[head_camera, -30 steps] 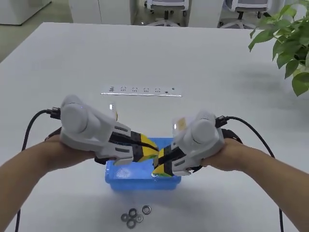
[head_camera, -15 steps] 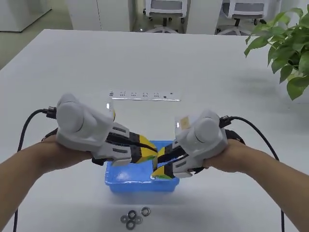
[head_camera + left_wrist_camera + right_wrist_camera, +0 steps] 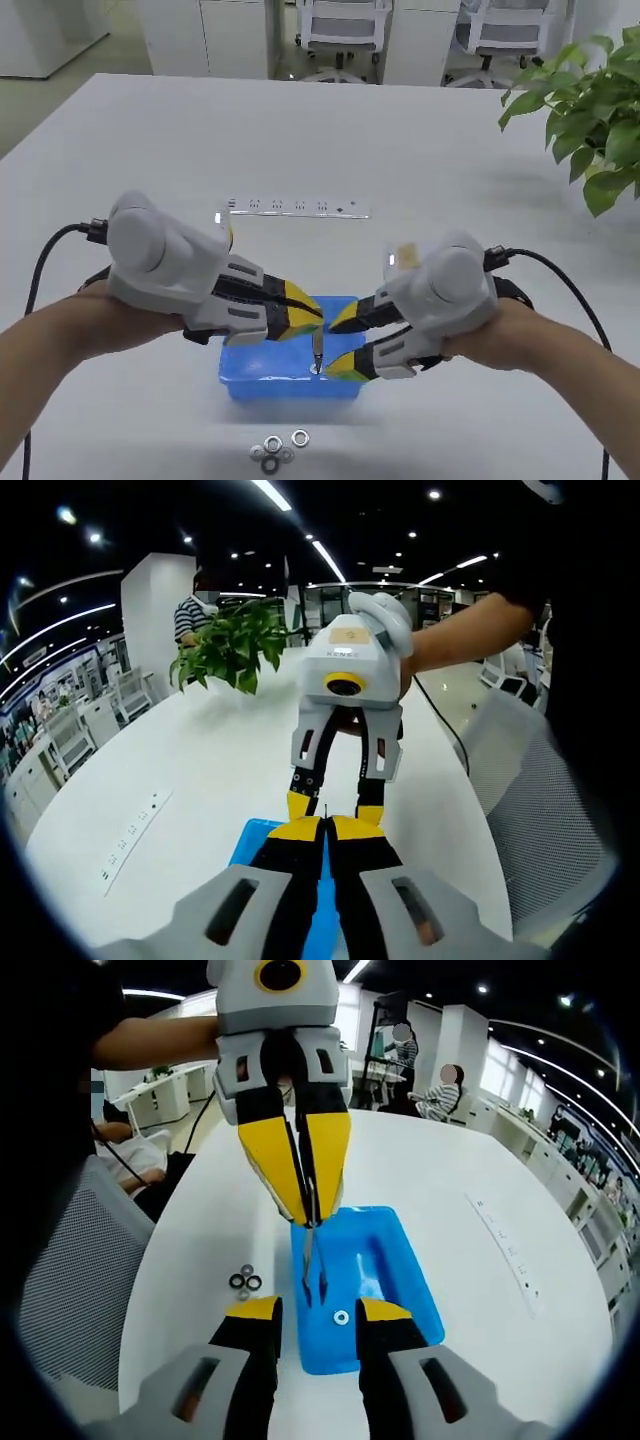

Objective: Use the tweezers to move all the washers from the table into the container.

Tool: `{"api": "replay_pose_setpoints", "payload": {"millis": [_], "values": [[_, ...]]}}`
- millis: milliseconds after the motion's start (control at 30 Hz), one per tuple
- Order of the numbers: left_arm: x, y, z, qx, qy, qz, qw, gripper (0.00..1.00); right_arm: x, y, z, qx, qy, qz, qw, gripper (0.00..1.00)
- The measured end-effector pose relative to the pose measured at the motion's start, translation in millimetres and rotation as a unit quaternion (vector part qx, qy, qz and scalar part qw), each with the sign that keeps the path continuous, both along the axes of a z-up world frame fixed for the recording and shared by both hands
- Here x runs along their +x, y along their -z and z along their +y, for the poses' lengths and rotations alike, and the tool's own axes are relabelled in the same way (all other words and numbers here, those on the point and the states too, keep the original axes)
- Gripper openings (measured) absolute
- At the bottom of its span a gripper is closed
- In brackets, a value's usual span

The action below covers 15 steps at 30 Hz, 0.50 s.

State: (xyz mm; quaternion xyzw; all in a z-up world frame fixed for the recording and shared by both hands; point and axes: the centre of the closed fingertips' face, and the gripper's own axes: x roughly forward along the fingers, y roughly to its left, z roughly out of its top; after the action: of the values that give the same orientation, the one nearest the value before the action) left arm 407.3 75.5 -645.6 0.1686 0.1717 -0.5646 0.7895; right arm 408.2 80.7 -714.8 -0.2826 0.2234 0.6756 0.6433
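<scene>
My left gripper [image 3: 310,310] is shut on thin metal tweezers [image 3: 317,352], which hang tips down over the blue container [image 3: 265,372]. In the right gripper view the left gripper [image 3: 310,1215] comes in from the top with the tweezers [image 3: 307,1260] over the container [image 3: 395,1260], and one washer [image 3: 341,1316] lies inside. My right gripper [image 3: 340,345] stands open just right of the tweezers, one jaw above the other, holding nothing. Several washers [image 3: 277,448] lie in a cluster on the table in front of the container, and the washers [image 3: 245,1282] also appear left of it.
A white power strip [image 3: 295,207] lies beyond the container. A green plant [image 3: 590,130] stands at the table's right edge. Office chairs [image 3: 340,25] line the far side. Black cables trail from both grippers.
My right gripper has opened and drawn back to the right, away from the left gripper's jaws. The tweezers stay in the left gripper over the container.
</scene>
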Motion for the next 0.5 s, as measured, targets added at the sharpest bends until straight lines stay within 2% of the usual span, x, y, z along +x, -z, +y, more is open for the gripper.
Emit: {"api": "replay_pose_setpoints", "payload": {"millis": [500], "values": [[-14.8,-16.8,-0.9,-0.001,0.008,-0.013,0.9999,0.06,-15.2,-6.0,-20.3,0.011,0.045,0.002,0.9989,0.49]]}}
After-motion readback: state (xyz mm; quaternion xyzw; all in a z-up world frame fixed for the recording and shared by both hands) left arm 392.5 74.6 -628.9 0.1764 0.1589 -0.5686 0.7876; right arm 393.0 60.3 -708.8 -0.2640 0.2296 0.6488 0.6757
